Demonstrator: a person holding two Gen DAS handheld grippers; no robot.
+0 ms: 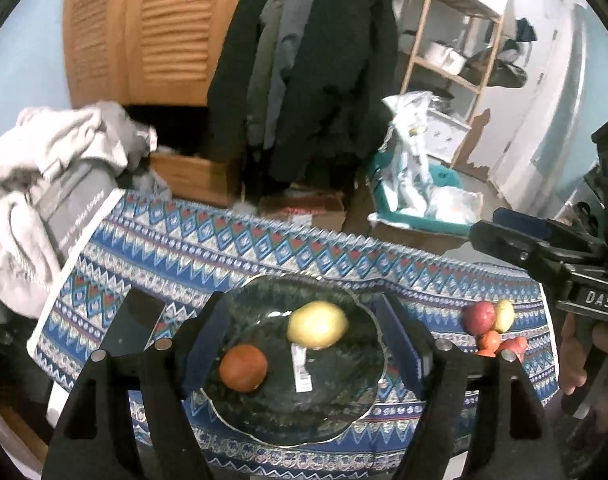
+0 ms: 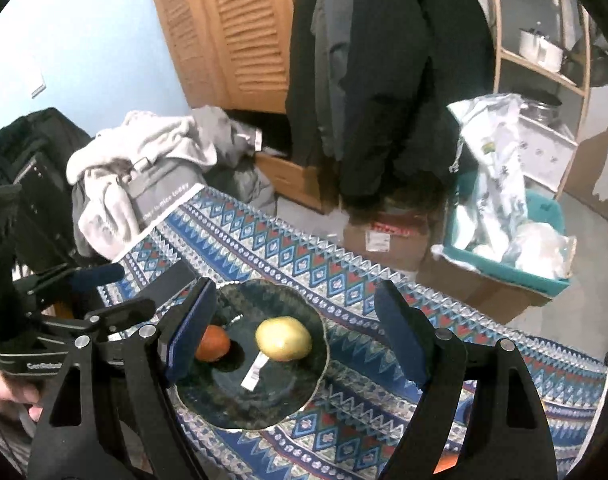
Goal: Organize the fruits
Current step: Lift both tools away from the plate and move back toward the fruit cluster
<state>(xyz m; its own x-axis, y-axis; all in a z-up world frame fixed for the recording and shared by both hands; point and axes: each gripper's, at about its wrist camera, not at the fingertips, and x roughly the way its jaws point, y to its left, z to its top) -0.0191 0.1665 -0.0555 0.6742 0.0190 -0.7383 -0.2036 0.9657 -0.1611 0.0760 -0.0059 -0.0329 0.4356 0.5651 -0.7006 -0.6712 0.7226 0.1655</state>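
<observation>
A dark glass plate (image 1: 344,408) (image 2: 287,400) sits on the patterned tablecloth. On it lie a yellow fruit (image 1: 318,324) (image 2: 283,339) and an orange fruit (image 1: 243,367) (image 2: 213,343), beside a white label. My left gripper (image 1: 304,344) is open and empty, above the plate with its fingers either side. My right gripper (image 2: 295,340) is open and empty, hovering above the plate's right part; it also shows at the right of the left wrist view (image 1: 544,256). A pile of fruit lies right of the plate: a red one (image 1: 479,317), a yellow one (image 1: 504,314) and small orange ones (image 1: 500,345).
A black phone (image 1: 133,326) lies left of the plate. A grey clothes heap (image 1: 43,184) covers the table's far left corner. Beyond the table's far edge are a cardboard box (image 2: 388,240), a teal bin with bags (image 2: 504,240), hanging coats and a wooden shelf.
</observation>
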